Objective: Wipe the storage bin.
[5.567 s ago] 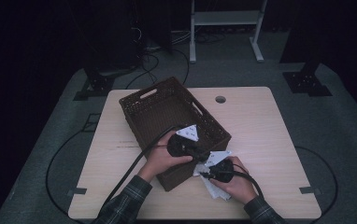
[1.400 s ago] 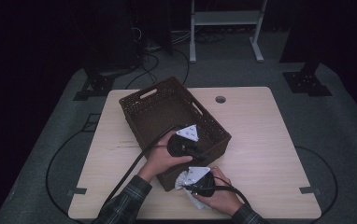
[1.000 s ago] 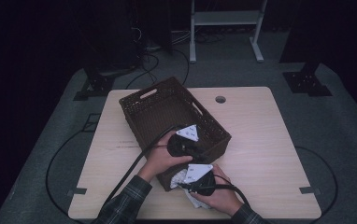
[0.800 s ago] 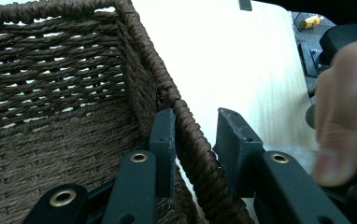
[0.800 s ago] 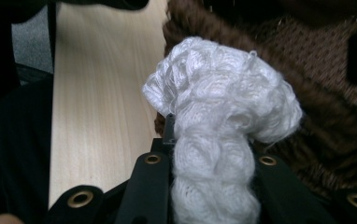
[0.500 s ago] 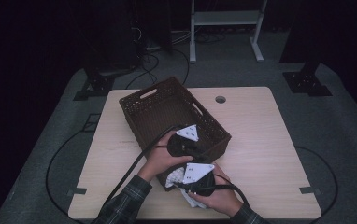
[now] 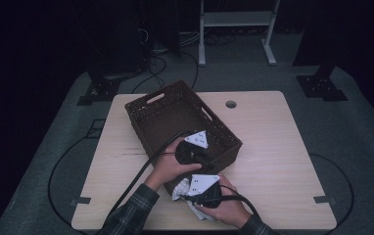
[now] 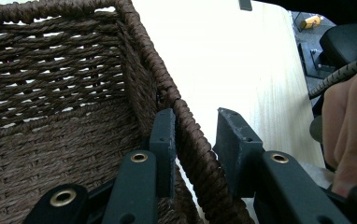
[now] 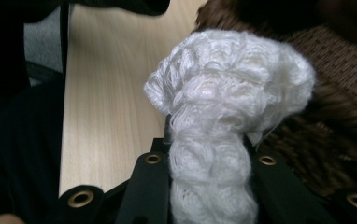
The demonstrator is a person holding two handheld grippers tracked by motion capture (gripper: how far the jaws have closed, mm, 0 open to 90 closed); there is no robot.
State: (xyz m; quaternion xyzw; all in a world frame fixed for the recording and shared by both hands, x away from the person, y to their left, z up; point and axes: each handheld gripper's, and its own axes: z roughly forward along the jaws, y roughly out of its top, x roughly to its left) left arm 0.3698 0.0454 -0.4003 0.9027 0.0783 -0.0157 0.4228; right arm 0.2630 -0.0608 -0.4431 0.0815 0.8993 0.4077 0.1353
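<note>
A brown woven basket [image 7: 175, 120] stands slanted on the pale wooden table [image 7: 273, 147]. My left gripper [image 7: 213, 157] grips its near right wall; in the left gripper view the jaws straddle the braided rim [image 8: 188, 130], one pad [image 8: 165, 137] inside and one outside, shut on it. My right gripper [image 7: 187, 189] sits just in front of the basket's near corner. It is shut on a white knitted cloth [image 9: 223, 107], which bulges up between the black fingers [image 9: 151, 186] against the basket's outer wall [image 9: 340, 60]. The cloth [image 7: 179, 188] also shows in the high view.
The basket looks empty inside [image 8: 60, 93]. The table has bare wood to the right of the basket and a cable hole [image 7: 231, 104] at the back. A white frame [image 7: 236, 19], black stands and cables lie on the floor beyond. Gripper cables trail off the front edge.
Since the earliest frame my right gripper has carried the white cloth left, from beside the basket's near corner to in front of it. Over the last second it barely shifted. The left gripper stayed put.
</note>
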